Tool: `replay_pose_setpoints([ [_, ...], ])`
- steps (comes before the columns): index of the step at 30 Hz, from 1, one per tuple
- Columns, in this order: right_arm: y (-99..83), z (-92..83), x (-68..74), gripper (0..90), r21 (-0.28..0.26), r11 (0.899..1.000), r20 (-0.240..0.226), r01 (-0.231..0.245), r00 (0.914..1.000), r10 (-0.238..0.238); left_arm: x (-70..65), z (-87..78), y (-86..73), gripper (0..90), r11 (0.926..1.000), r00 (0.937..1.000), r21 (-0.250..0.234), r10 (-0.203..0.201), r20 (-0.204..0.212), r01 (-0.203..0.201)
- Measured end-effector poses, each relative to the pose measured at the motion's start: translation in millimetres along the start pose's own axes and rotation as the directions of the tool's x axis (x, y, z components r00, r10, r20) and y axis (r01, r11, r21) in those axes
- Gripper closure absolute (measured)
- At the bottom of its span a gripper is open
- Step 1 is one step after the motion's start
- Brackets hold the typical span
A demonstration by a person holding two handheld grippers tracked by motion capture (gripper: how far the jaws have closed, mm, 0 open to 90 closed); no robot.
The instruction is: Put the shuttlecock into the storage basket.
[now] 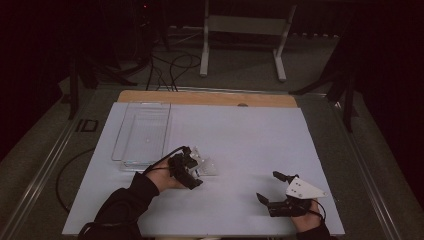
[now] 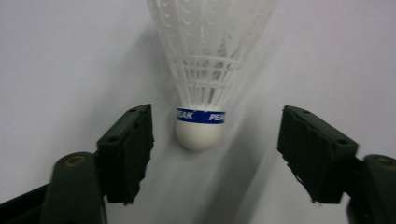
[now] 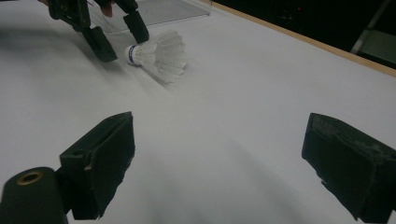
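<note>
A white plastic shuttlecock (image 1: 208, 167) with a blue band round its cork (image 2: 201, 126) lies on its side on the white table top (image 1: 240, 135). My left gripper (image 1: 196, 171) stands open at it, one jaw on each side of the cork, with a gap between each pad and the cork. The right gripper view has the same shuttlecock (image 3: 156, 55) with the left gripper (image 3: 119, 39) straddling its cork end. My right gripper (image 1: 267, 186) rests near the front right of the table, open, with bare table between its jaws (image 3: 219, 154).
A clear plastic tray (image 1: 142, 132) lies at the left of the table, just behind the left hand. A wooden strip (image 1: 207, 98) runs along the far edge. A white stand (image 1: 245, 25) and cables sit on the floor beyond.
</note>
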State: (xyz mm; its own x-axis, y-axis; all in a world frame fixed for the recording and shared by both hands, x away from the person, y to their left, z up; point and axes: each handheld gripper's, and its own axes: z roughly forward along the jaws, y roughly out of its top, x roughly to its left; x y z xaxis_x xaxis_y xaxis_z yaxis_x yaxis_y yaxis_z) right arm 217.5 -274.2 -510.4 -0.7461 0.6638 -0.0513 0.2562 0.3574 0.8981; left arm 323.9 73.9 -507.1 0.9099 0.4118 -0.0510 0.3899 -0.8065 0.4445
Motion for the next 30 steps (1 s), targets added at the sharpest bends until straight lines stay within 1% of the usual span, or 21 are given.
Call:
replay_pose_setpoints([
  [3, 0.2, -0.3, -0.1, 9.4, 0.001, 1.000, 0.001, 0.001, 1.0000, -0.001, 0.0, 0.7, 0.3, 33.6, 1.0000, 1.0000, 0.009, 0.003, -0.004, -0.003],
  [4, 0.1, -0.2, -0.2, 9.4, 0.001, 1.000, 0.000, 0.000, 1.0000, 0.000, -0.1, 1.9, 0.2, 36.6, 0.9998, 1.0000, 0.019, -0.001, -0.007, 0.001],
  [6, -0.1, 0.0, -0.2, 9.4, 0.001, 1.000, 0.000, -0.001, 1.0000, 0.001, 0.5, 2.4, -0.1, 39.7, 0.9996, 1.0000, 0.028, -0.001, -0.008, 0.001],
  [7, -0.1, 0.0, -0.2, 9.4, 0.001, 1.000, 0.000, -0.001, 1.0000, 0.001, 0.5, 2.4, -0.1, 43.9, 0.9996, 1.0000, 0.028, -0.001, -0.008, 0.001],
  [9, 0.1, -0.1, 0.0, 9.4, 0.001, 1.000, 0.000, -0.001, 1.0000, 0.001, 1.4, 2.7, -0.2, 47.0, 0.9995, 0.9999, 0.032, -0.005, -0.012, 0.005],
  [13, 0.6, -0.6, 0.4, 9.4, 0.000, 1.000, -0.001, 0.001, 1.0000, -0.001, 2.3, 4.0, 0.2, 49.8, 0.9991, 0.9999, 0.043, -0.001, -0.012, 0.002],
  [15, 0.6, -0.6, 0.4, 9.4, 0.001, 1.000, -0.001, 0.001, 1.0000, -0.001, 2.2, 5.3, 0.8, 52.5, 0.9987, 0.9998, 0.052, -0.001, -0.018, 0.002],
  [25, 0.4, -0.6, 0.2, 9.4, 0.000, 1.000, -0.002, 0.000, 1.0000, 0.000, 0.4, 8.5, 4.2, 58.0, 0.9967, 0.9993, 0.078, 0.023, -0.030, -0.021],
  [26, 0.5, -0.8, 0.1, 9.4, 0.000, 1.000, -0.002, 0.000, 1.0000, 0.000, 0.9, 8.3, 4.4, 61.9, 0.9966, 0.9993, 0.080, 0.021, -0.031, -0.019],
  [30, 0.2, -0.5, -0.2, 9.4, 0.002, 1.000, -0.001, 0.000, 1.0000, 0.000, 2.3, 8.3, 4.1, 64.7, 0.9962, 0.9994, 0.083, 0.026, -0.024, -0.024],
])
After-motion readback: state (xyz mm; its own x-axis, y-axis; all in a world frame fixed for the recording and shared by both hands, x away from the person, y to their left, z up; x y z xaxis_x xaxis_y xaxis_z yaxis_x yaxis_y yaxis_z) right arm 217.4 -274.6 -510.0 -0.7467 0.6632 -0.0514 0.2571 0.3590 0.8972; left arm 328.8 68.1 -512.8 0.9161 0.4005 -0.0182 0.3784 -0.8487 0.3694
